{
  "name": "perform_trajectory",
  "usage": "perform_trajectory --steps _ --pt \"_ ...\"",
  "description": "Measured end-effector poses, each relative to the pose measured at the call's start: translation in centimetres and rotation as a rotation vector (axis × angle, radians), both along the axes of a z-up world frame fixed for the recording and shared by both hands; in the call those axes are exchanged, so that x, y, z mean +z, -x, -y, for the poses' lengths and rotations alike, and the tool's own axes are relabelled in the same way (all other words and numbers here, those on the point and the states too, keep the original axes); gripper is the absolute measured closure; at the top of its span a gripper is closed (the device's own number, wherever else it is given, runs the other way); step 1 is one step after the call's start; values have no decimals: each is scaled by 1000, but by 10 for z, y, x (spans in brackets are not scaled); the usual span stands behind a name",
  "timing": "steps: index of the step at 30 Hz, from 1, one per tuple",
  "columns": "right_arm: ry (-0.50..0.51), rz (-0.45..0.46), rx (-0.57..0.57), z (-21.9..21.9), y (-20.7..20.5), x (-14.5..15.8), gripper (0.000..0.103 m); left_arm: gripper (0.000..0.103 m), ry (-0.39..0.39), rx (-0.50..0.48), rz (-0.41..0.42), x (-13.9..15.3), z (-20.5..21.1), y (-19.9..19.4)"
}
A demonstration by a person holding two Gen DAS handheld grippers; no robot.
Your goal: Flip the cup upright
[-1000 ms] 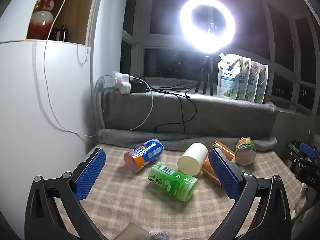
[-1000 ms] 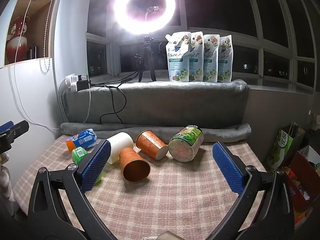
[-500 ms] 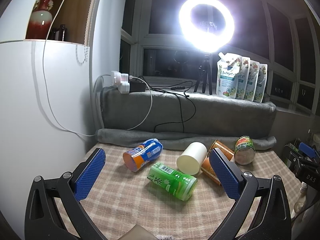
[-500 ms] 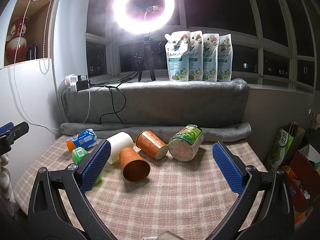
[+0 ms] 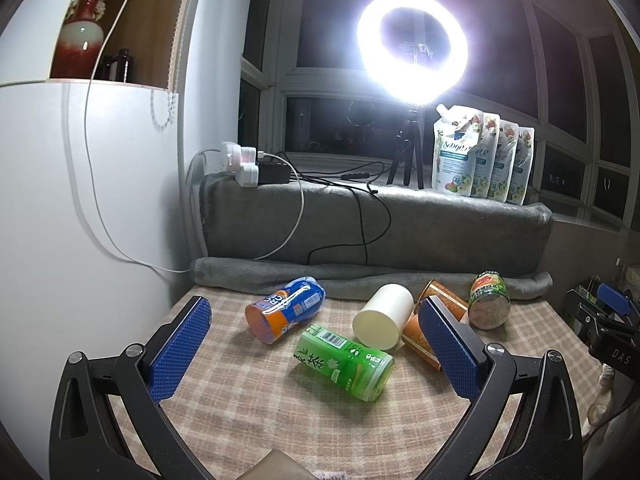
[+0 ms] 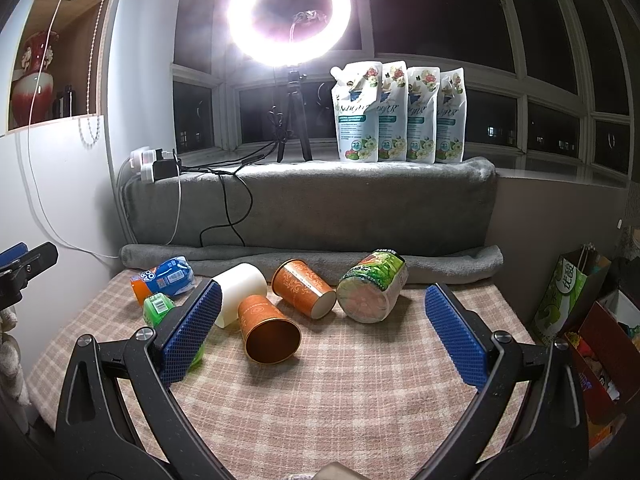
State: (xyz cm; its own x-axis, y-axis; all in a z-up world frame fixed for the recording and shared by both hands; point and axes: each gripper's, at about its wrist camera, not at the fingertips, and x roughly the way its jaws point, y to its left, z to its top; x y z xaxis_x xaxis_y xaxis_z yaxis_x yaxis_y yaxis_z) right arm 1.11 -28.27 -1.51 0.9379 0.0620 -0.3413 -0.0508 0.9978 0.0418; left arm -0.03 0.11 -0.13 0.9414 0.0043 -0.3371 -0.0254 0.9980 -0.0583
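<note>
Several cups lie on their sides on a checked tablecloth (image 6: pixel 340 380). A blue and orange cup (image 5: pixel 286 314) lies far left, a green tea cup (image 5: pixel 344 362) in front, a white cup (image 5: pixel 384 322) in the middle. Two orange patterned cups (image 6: pixel 269 328) (image 6: pixel 304 288) and a green fruit-print cup (image 6: pixel 372 286) lie to the right. My left gripper (image 5: pixel 314 344) is open and empty, above the table's near edge, facing the green tea cup. My right gripper (image 6: pixel 324 328) is open and empty, facing the near orange cup.
A grey blanket-covered ledge (image 6: pixel 320 204) rises behind the cups, with cables, a power strip (image 5: pixel 244 164), a ring light on a tripod (image 6: pixel 290 12) and several detergent pouches (image 6: pixel 400 114). A white cabinet (image 5: pixel 80 220) stands left. Bags and boxes (image 6: pixel 580 320) sit right of the table.
Both grippers stay open and nearly still; the left view has shifted very slightly. No cup has moved.
</note>
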Motion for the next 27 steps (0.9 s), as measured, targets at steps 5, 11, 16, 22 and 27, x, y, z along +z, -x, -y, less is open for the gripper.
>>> perform_trajectory --steps 5,11,16,22,27 --pt "1 0 0 -1 0 0 0 0 -1 0 0 0 1 3" --pt "1 0 0 -1 -1 0 0 0 1 -1 -1 0 0 0" --pt "2 0 0 -1 -1 0 0 0 0 -2 -1 0 0 0" --pt "2 -1 1 -2 -2 -1 0 0 0 -3 -4 -2 2 0" --pt "3 -2 1 -3 -3 -2 0 0 -1 -4 -7 -3 3 -1"
